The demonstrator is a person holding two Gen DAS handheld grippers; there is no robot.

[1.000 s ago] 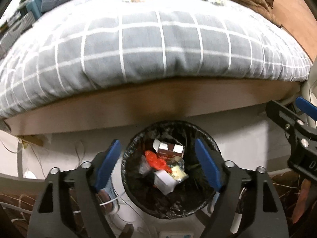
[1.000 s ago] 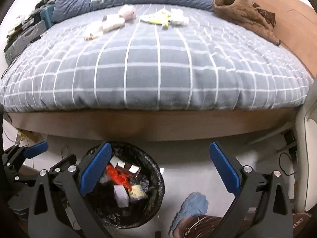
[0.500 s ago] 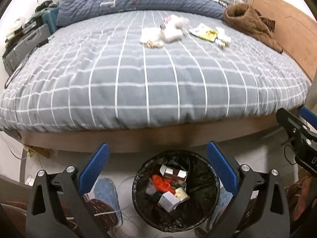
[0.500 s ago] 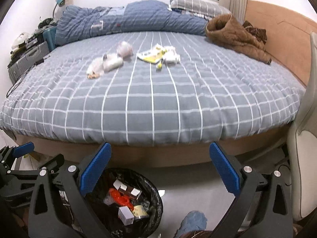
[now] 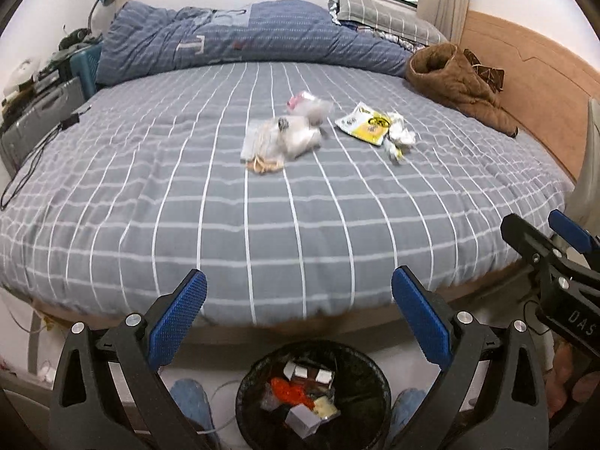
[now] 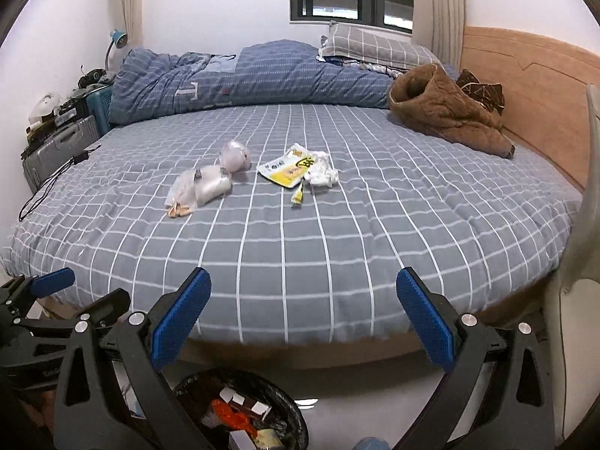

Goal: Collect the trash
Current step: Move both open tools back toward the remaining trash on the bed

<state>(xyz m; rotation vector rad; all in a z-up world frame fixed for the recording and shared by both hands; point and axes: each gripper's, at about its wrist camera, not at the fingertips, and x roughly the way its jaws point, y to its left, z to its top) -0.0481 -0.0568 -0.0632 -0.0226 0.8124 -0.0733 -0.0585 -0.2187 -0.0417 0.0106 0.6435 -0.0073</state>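
1. Left claw (image 5: pixel 298 318): blue pads wide apart, nothing between them; jaws have just been opening. It hangs above the round black-lined trash bin (image 5: pixel 313 348) on the floor at the bed's near edge. The bin holds a red wrapper and small boxes.
2. Left side of the bed: grey hard-shell suitcase (image 6: pixel 56 142) and a black cable (image 6: pixel 45 187) trailing onto the grey checked duvet (image 6: pixel 337 262). Best kept out of the reach path.
3. Trash left to collect sits mid-bed, well apart from both claws: clear crumpled plastic bags (image 6: pixel 202 187) with tan rubber bands (image 6: pixel 178 212) at their near end.
4. Just right of those: yellow-and-white snack packet (image 6: pixel 287 168) touching a crumpled white tissue (image 6: pixel 320 174), with a small yellow wrapper scrap (image 6: pixel 298 195) in front.
5. Right claw (image 6: pixel 303 318): pads apart, empty, beside the left claw.
6. Likely step: reach over the mattress edge for the next piece. Judged best: come in low and flat, pinch the bag's bunched part, not the duvet; soft film may slip or drag the rubber bands.
7. Room: open duvet ahead, no obstacle. Brown padded jacket (image 6: pixel 446 112) and wooden headboard (image 6: pixel 543 93) bound the right; the bed's near edge lies between claws and trash.
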